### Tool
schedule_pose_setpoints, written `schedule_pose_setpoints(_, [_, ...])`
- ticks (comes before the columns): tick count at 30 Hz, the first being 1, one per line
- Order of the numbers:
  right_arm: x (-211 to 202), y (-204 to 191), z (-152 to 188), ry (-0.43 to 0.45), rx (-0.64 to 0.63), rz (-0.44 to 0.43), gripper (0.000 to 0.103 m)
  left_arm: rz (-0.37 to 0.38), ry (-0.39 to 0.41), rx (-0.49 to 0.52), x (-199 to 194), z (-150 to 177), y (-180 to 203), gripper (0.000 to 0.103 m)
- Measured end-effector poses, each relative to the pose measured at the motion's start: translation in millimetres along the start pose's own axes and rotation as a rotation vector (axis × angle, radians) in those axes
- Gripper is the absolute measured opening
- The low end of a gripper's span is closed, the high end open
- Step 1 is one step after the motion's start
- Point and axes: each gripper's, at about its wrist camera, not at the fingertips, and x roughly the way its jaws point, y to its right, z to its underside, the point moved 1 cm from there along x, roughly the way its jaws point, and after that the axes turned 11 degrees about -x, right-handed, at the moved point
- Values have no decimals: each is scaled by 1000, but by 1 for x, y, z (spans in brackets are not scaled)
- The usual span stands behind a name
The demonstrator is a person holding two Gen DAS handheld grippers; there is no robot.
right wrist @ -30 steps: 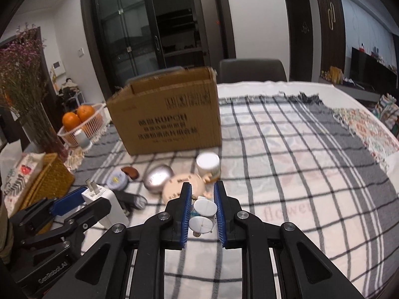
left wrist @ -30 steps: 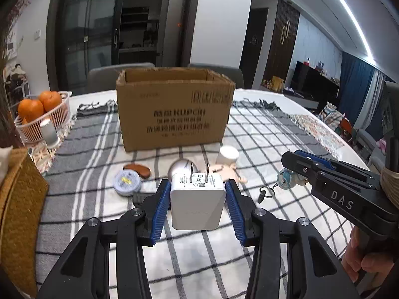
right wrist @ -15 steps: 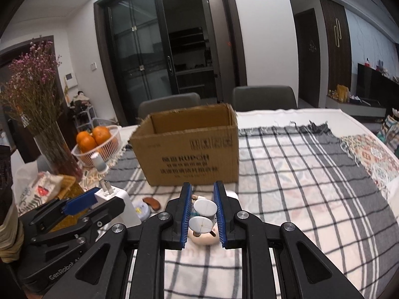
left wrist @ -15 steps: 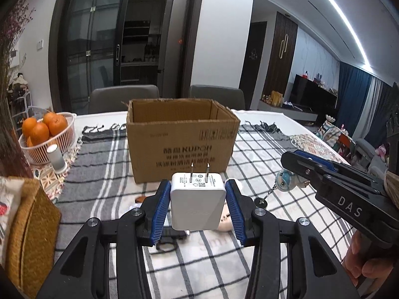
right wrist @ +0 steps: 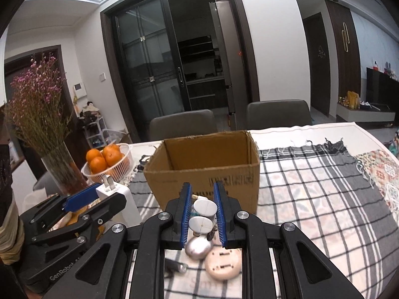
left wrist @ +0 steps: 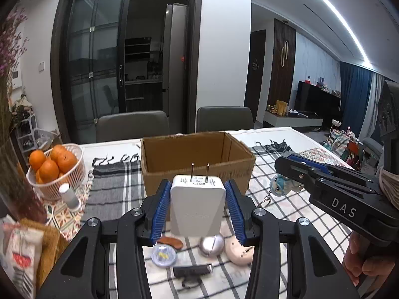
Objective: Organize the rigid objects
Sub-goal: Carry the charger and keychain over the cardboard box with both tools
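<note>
Left gripper [left wrist: 197, 206] was clamped on a white plug charger [left wrist: 197, 205], prongs pointing away, held in the air just short of the open cardboard box [left wrist: 197, 159] straight ahead. Right gripper [right wrist: 203, 215] was squeezed tight on a little keychain figure [right wrist: 202, 214], also just before the box, with a silver dome [right wrist: 198, 248] and a beige round thing [right wrist: 223, 262] on the checked cloth [right wrist: 311, 199] below it

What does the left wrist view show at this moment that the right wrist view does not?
Only the left wrist view: the round clear tin, brown oval piece and the person's hand.
Only the right wrist view: the dried flowers in their vase.
Both: cardboard box, oranges basket, silver dome, left gripper shut on the white charger, and right gripper shut on a small blue keychain figure.
</note>
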Motion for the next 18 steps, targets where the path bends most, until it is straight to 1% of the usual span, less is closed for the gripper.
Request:
schedule_pose_setpoints(6, [16, 3, -28, 16, -8, -13, 20, 24, -14, -9, 16, -25, -6, 44])
schedule_pose_setpoints(13, [29, 6, -58, 44, -24, -20, 20, 35, -25, -13, 38, -53, -8, 44])
schedule_pose_setpoints(18, [44, 9, -77, 41, -43, -23, 20, 16, -26, -6, 52, -67, -7, 44])
